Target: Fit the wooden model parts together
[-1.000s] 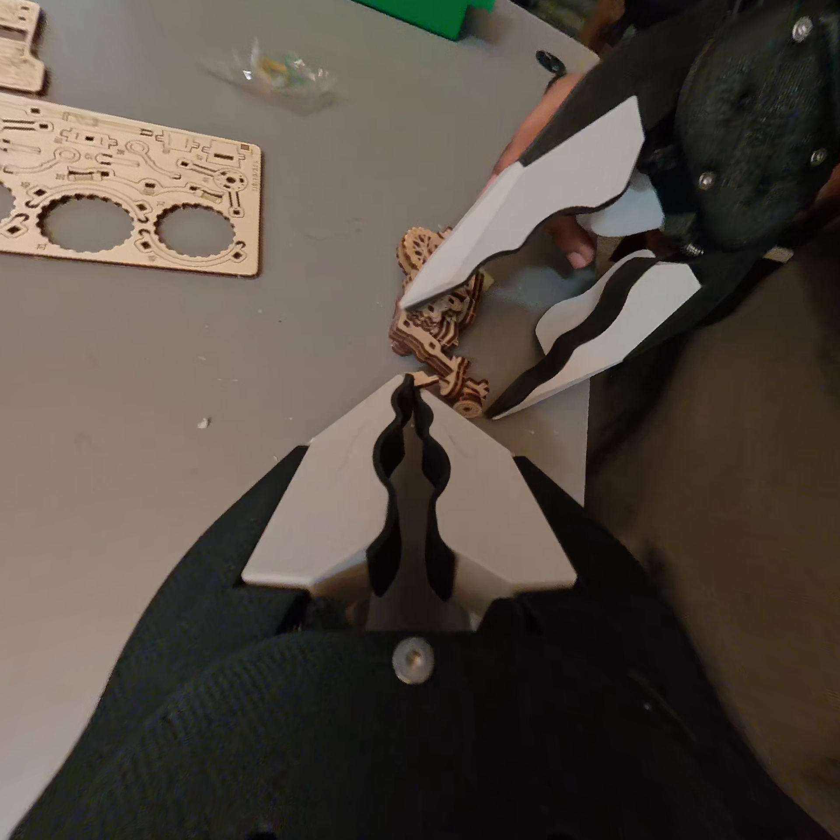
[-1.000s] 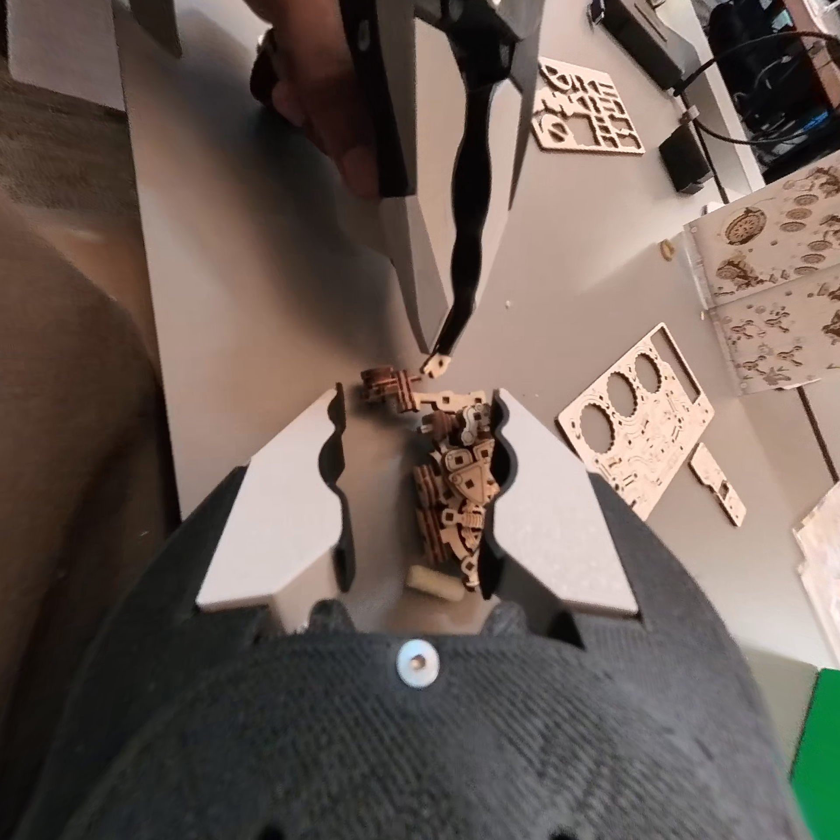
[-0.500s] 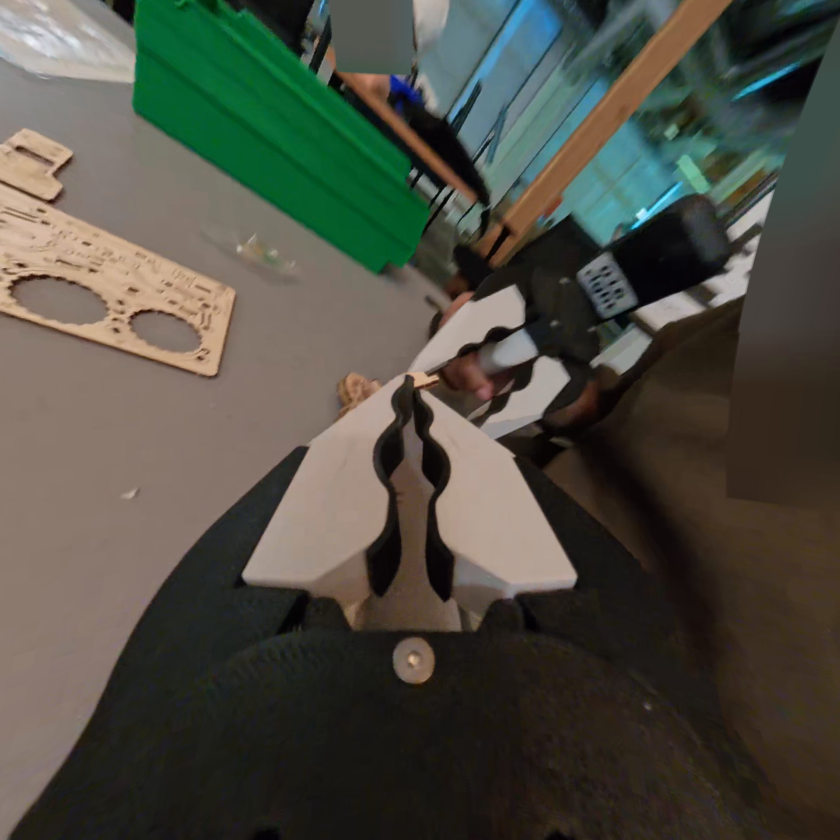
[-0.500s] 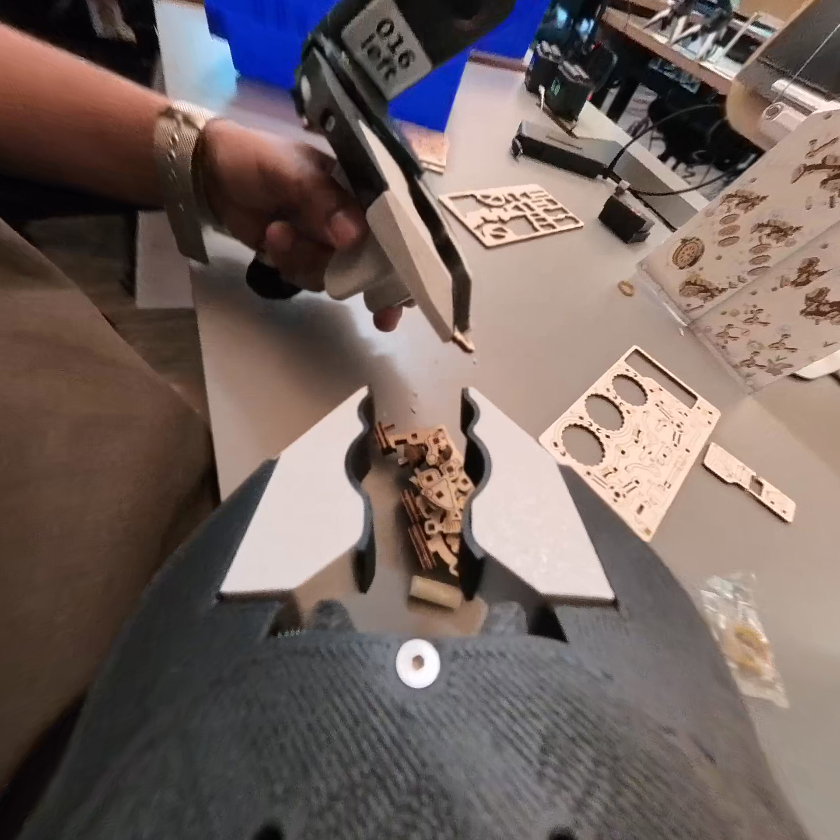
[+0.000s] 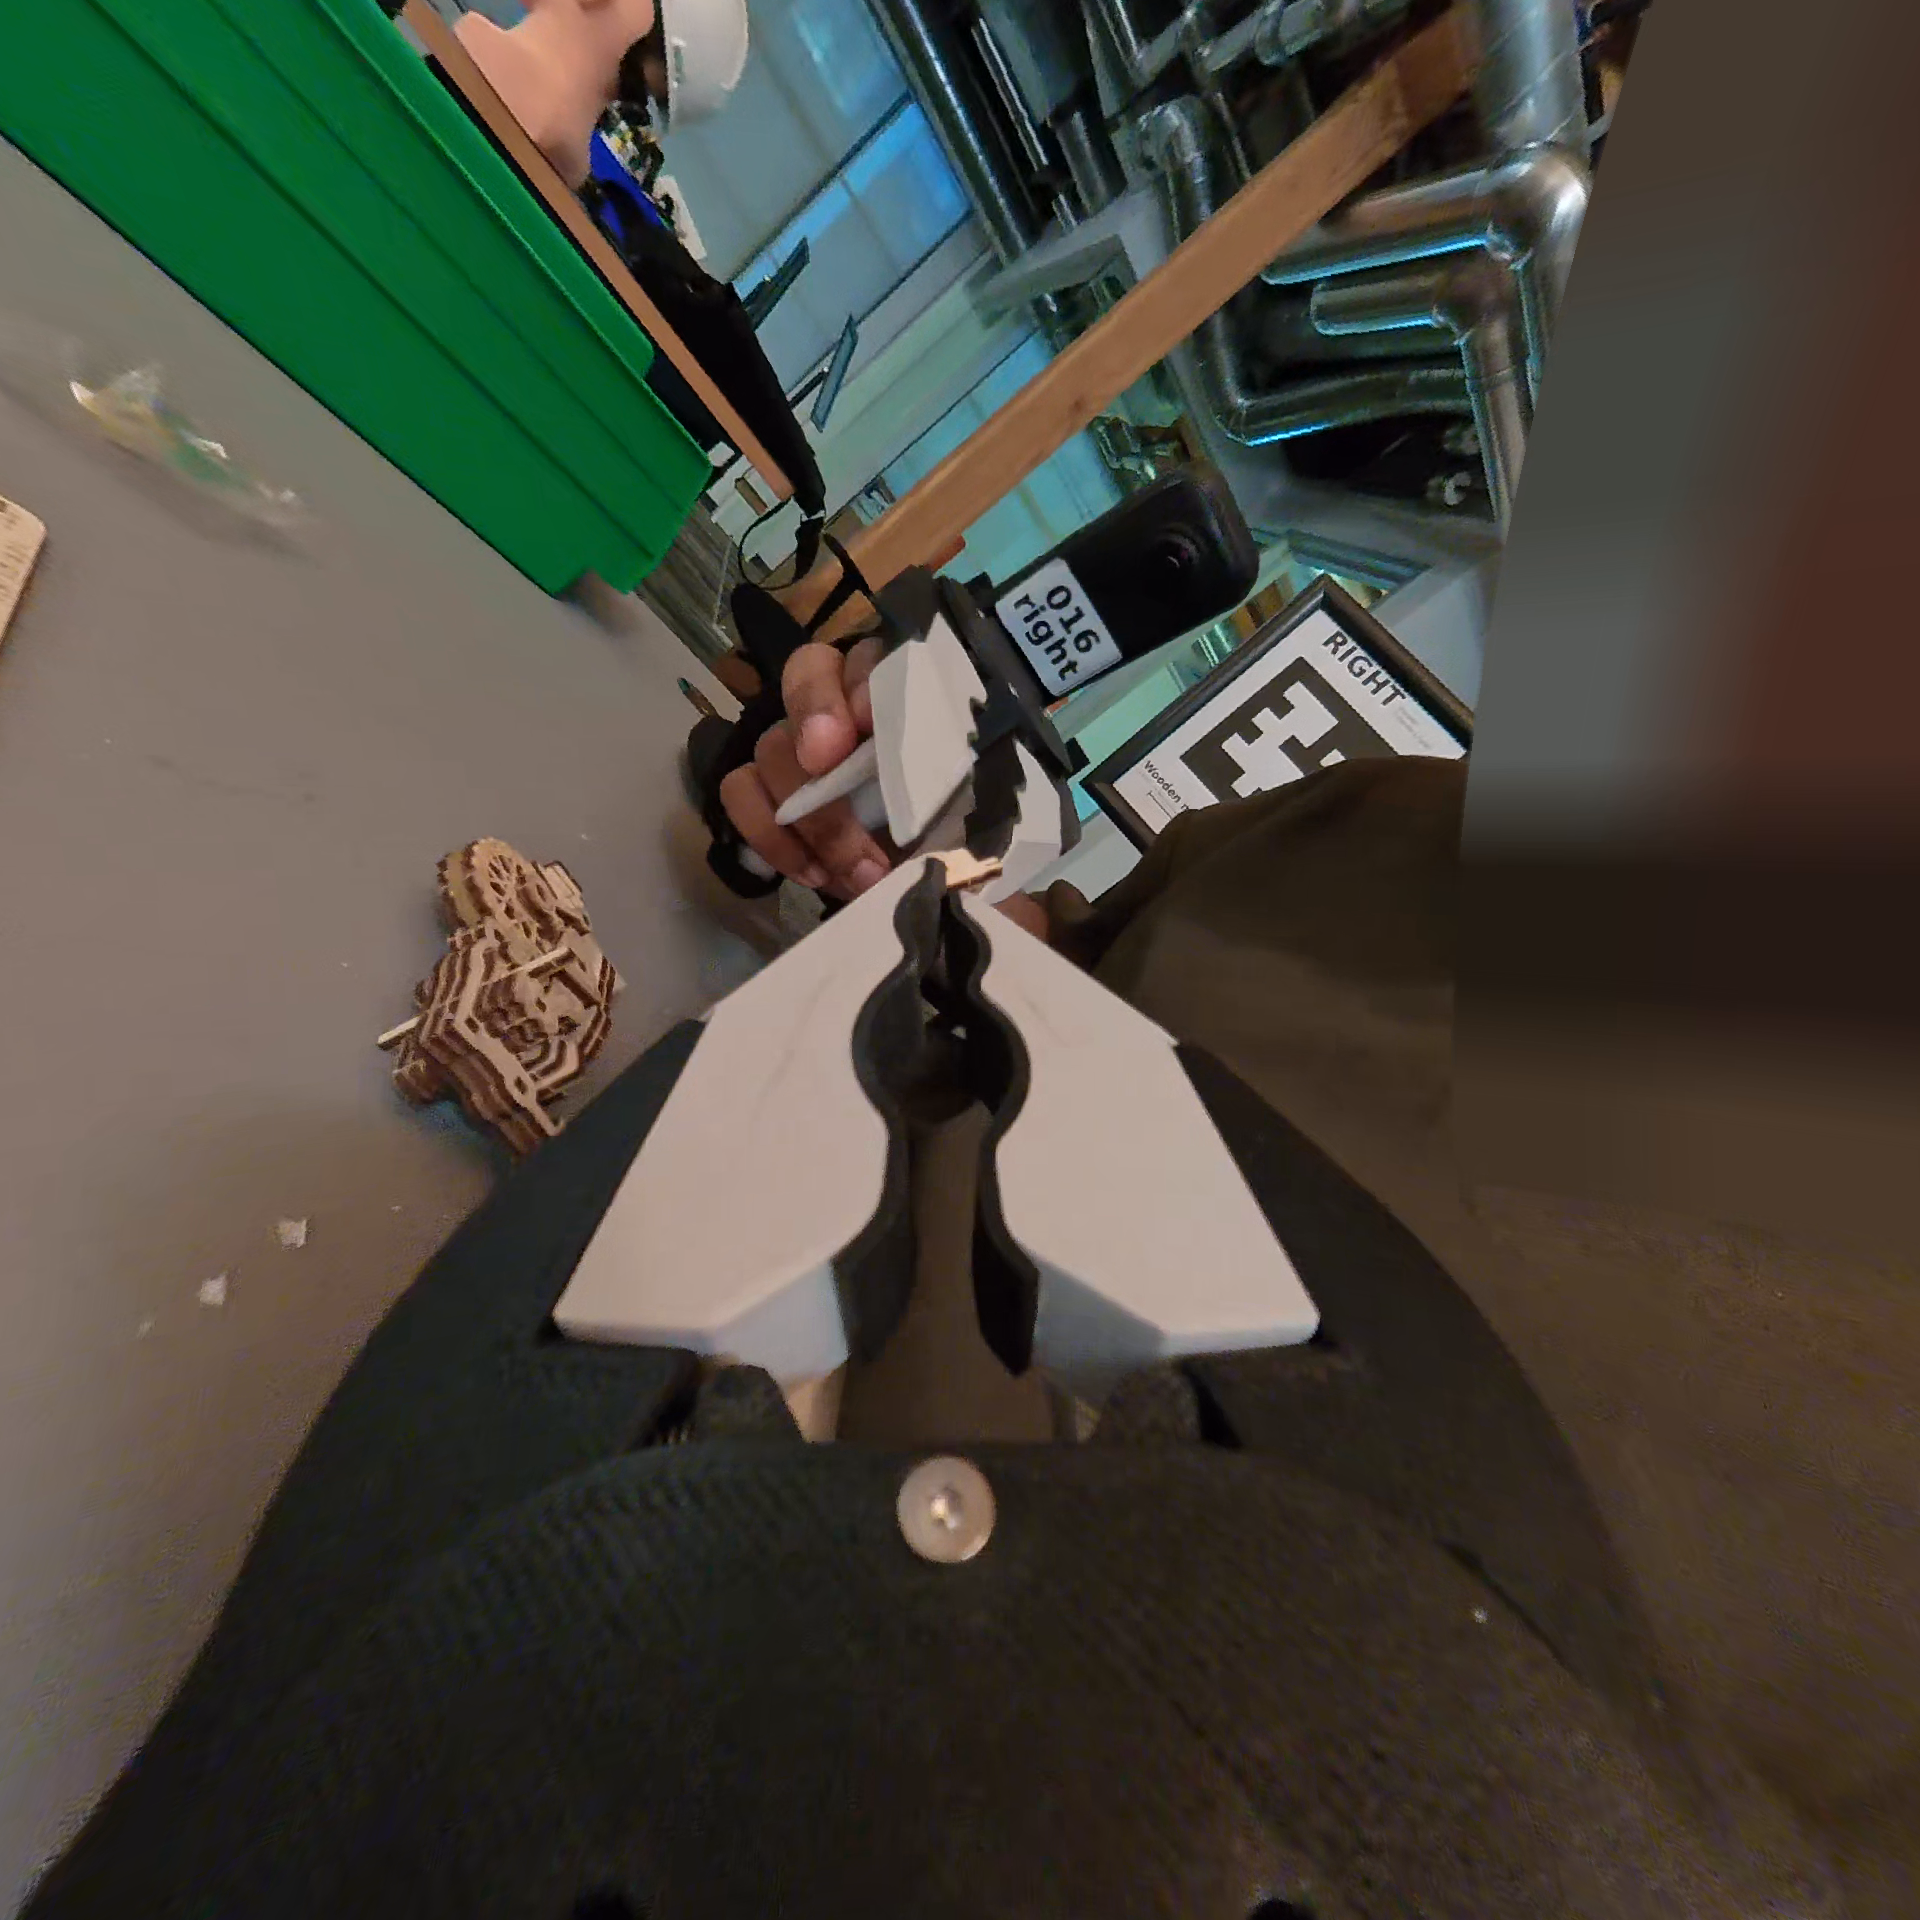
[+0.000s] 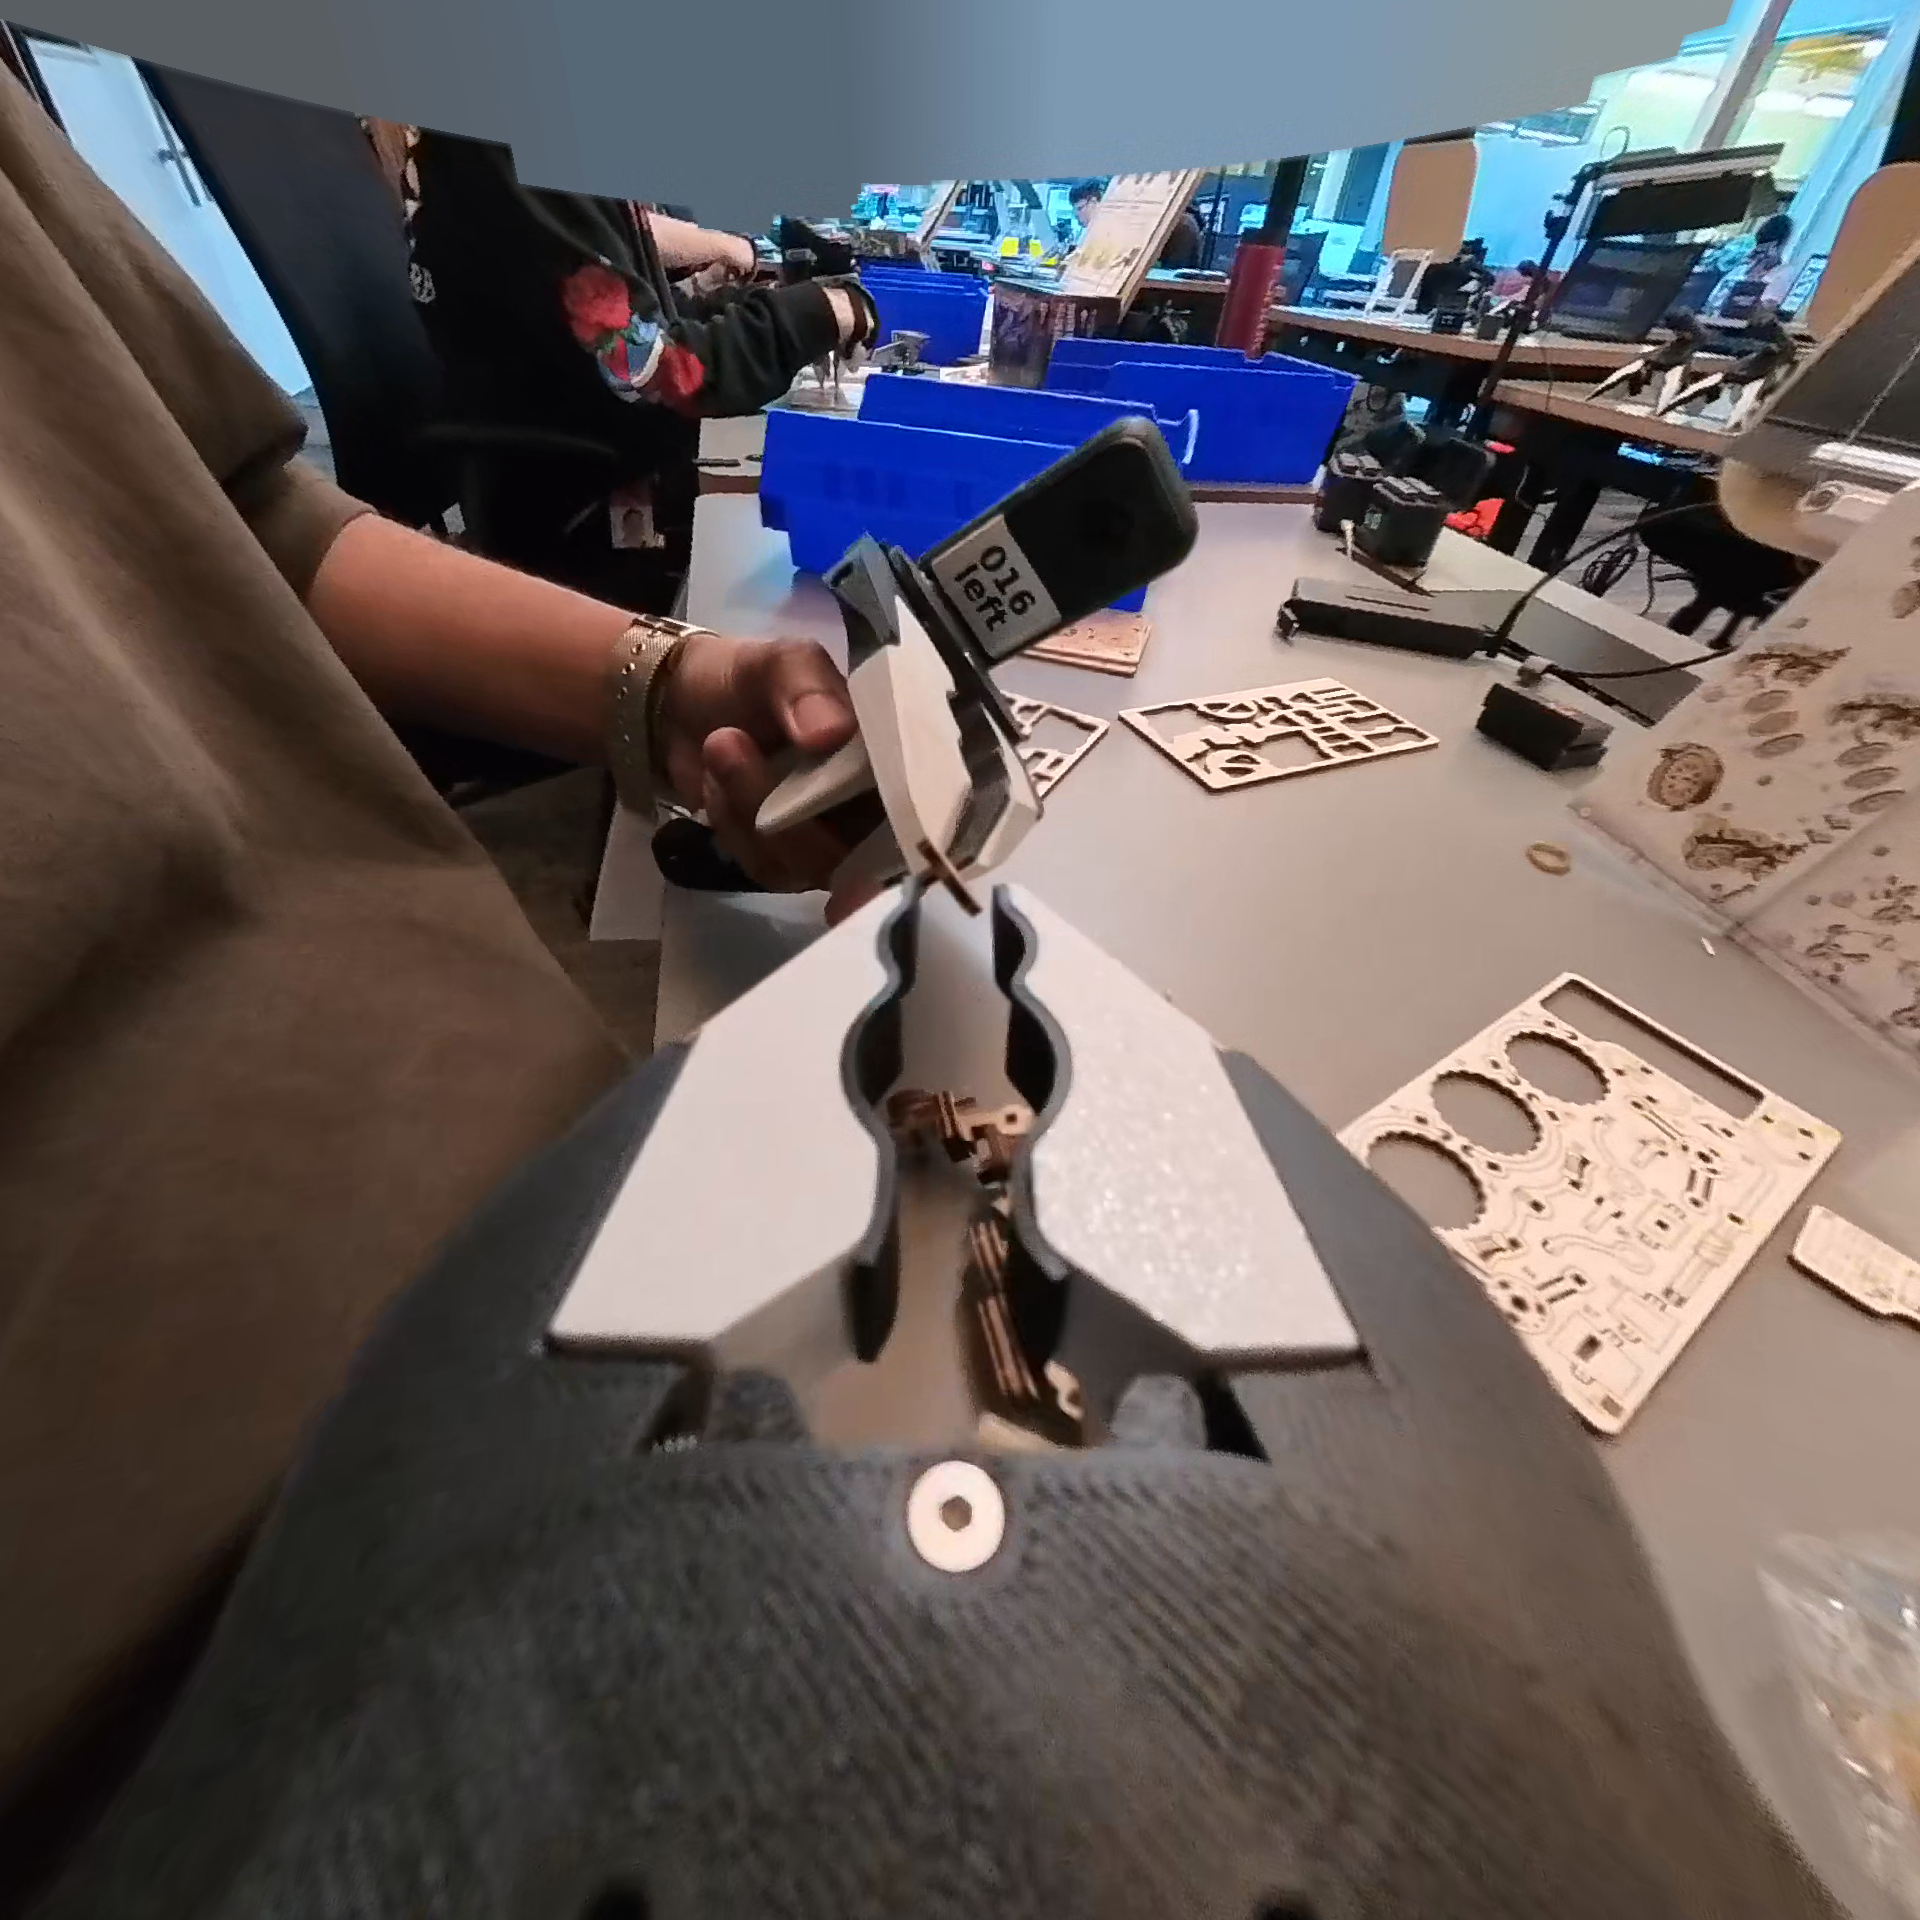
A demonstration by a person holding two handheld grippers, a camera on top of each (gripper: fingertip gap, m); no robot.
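My left gripper [image 5: 940, 904] is shut on a small flat wooden piece [image 5: 964, 871] that sticks out past its tips. It is held up above the table. The part-built wooden model [image 5: 509, 1023] lies on the grey table [image 5: 208, 831], down and to the left of it. My right gripper [image 6: 956, 914] is open with a narrow gap and empty, and its tips face the left gripper [image 6: 935, 821]. The small piece [image 6: 951, 883] hangs just beyond the right tips. The model [image 6: 956, 1127] shows through the right gap, lower down.
A punched-out wooden sheet with round holes [image 6: 1579, 1195], a small strip [image 6: 1860, 1262] and another sheet [image 6: 1278, 727] lie to the right. Blue bins [image 6: 935, 457] stand behind, a green bin [image 5: 364, 281] at the table's far end. The person's torso [image 6: 208, 831] is close on the left. Left and right tips are no more than a few centimetres apart.
Both grippers have risen from the table and tilted up to face each other. The right jaws have narrowed. The left still holds the small piece; the model stays on the table.
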